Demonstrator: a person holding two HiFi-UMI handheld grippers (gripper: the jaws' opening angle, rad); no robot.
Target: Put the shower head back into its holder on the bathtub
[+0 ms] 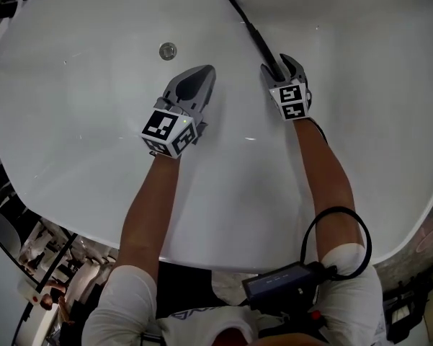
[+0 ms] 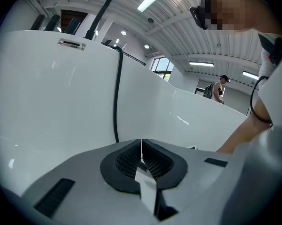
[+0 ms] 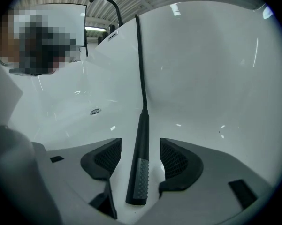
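The black stick-shaped shower head lies on the white bathtub floor, its ribbed grey spray face turned up. Its black hose runs up the tub wall to the rim. My right gripper is open, one jaw on each side of the shower head, and the pads do not touch it. In the head view, the right gripper sits over the shower head at the end of the hose. My left gripper is shut on nothing, low in the tub beside the right one. I cannot make out the holder.
The round drain lies just beyond the left gripper. A black tap arches over the far rim. An overflow plate sits high on the tub wall next to the hose. A person stands far off in the room.
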